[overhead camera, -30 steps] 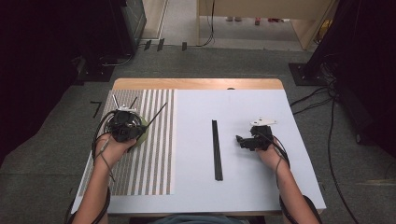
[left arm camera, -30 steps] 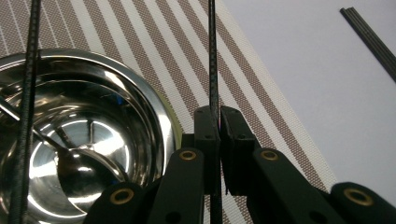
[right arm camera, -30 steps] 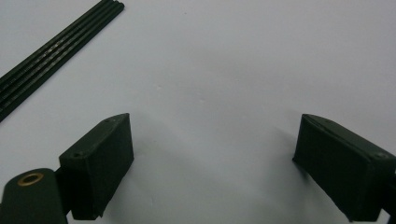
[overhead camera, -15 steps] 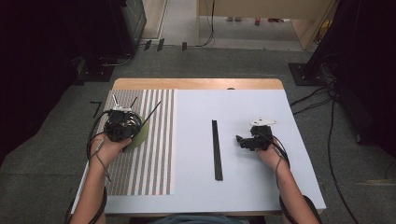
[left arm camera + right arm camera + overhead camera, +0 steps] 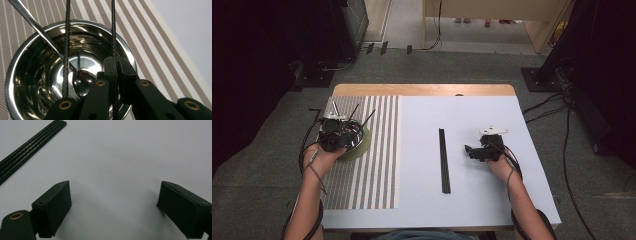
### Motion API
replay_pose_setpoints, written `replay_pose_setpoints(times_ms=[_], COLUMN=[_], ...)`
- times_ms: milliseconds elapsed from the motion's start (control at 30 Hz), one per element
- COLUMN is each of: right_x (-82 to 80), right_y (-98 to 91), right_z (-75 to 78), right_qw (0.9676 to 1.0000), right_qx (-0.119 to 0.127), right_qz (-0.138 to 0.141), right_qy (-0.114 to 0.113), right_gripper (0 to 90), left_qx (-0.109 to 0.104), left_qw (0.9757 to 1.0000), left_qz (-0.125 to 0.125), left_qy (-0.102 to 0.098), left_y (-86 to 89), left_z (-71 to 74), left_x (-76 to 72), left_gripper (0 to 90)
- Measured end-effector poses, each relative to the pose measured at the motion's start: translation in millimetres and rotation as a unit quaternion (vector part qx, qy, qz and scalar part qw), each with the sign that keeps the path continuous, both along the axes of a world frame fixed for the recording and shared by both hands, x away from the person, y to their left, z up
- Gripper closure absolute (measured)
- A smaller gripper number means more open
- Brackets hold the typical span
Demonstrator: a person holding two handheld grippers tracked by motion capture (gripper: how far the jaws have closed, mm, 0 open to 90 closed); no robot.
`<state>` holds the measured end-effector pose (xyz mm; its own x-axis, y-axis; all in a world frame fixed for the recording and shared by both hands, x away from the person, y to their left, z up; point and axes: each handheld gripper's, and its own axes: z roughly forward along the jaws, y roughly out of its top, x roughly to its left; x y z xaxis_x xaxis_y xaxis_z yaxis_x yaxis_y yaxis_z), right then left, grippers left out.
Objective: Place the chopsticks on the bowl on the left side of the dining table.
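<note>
the round shiny steel bowl (image 5: 37, 82) stood on the striped brown and white mat (image 5: 377, 165), its near edge hidden by the left gripper (image 5: 115, 72). this gripper pinched one thin black chopstick (image 5: 113, 30); a second (image 5: 67, 45) leaned in the bowl beside a steel spoon (image 5: 50, 42). the right gripper (image 5: 113, 202) rested spread wide on the white table (image 5: 120, 152), holding nothing.

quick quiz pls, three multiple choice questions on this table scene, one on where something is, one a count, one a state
1. Where does the metal bowl stand?
A. on the striped mat
B. on the bare white tabletop
C. on the floor

2. How many spoons lie in the bowl?
A. none
B. one
C. three

3. How are the right gripper's jaws?
A. wide open, nothing between them
B. shut on a spoon
C. shut on the bowl's rim

Answers:
1 A: stripes surround the bowl on the striped mat.
2 B: a single spoon rests inside.
3 A: the right gripper shows bare table between its jaws.
</note>
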<state>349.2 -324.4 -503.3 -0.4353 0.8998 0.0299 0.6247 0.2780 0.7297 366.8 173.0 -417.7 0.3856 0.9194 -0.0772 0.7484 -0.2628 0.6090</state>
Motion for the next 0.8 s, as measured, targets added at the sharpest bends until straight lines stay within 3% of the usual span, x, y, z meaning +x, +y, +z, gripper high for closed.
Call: replay_pose_setpoints(times_ms=[533,800], right_x=[0.0,0.0], right_y=[0.0,0.0], right_z=[0.0,0.0], right_qw=[1.0,1.0], right_qx=[0.0,0.0], right_qz=[0.0,0.0], right_qy=[0.0,0.0], right_gripper=[11.1,11.1], left_qx=[0.013,0.008], left_qw=[0.9997,0.9994], left_qz=[0.019,0.033], left_qy=[-0.004,-0.004], left_y=[11.8,17.4], left_z=[-5.5,-5.7], left_x=[2.6,2.8], left_gripper=[86.7,86.3])
